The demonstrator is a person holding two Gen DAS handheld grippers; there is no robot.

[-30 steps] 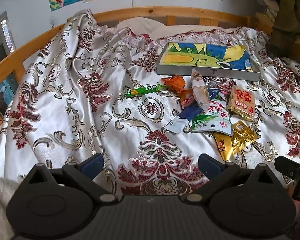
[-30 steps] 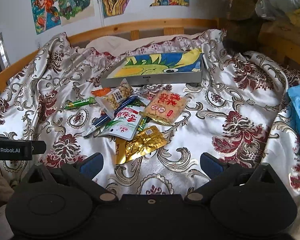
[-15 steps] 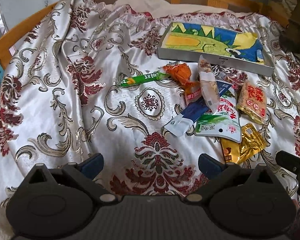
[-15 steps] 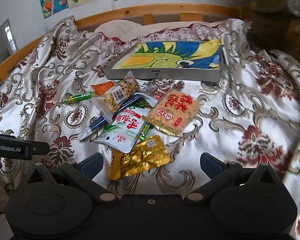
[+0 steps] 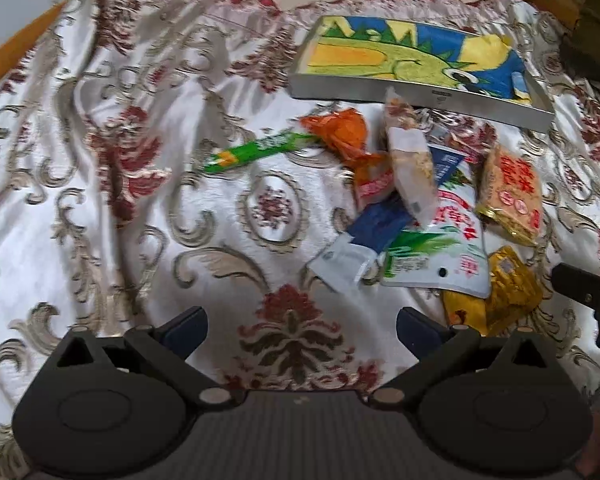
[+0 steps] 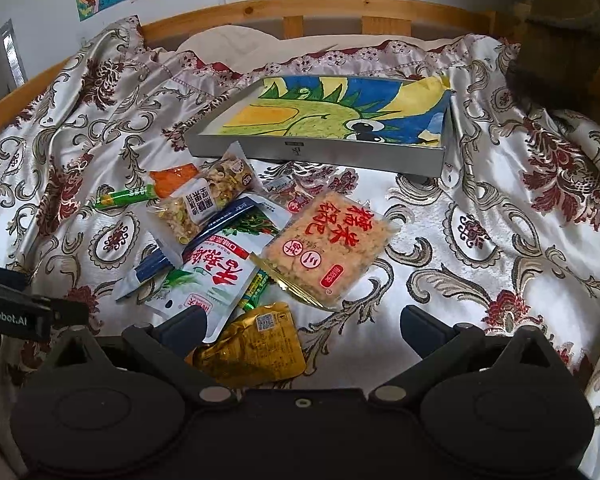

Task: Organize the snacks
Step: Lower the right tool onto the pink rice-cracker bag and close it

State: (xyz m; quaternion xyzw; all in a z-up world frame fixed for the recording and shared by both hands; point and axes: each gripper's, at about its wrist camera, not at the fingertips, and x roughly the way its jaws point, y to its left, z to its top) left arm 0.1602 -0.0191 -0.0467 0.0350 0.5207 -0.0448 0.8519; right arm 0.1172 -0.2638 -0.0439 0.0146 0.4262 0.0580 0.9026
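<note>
Several snack packets lie in a heap on a patterned bedspread [image 5: 100,200]. Among them are a green stick [image 5: 256,150], an orange packet [image 5: 340,134], a white-green pouch [image 6: 212,276], a rice-cracker pack with red writing [image 6: 332,248] and a gold packet [image 6: 252,348]. A grey box with a dinosaur picture [image 6: 332,116] lies behind them. My left gripper [image 5: 302,326] is open and empty, left of the heap. My right gripper [image 6: 302,324] is open and empty, low over the gold packet.
A wooden bed rail [image 6: 300,12] runs along the back, with drawings on the wall above. A dark bulky object [image 6: 560,40] stands at the back right. The other gripper's body shows at the left edge of the right wrist view [image 6: 16,312].
Both grippers have moved forward and down toward the snack heap. The right one now sits right over the gold packet. The snacks have not moved.
</note>
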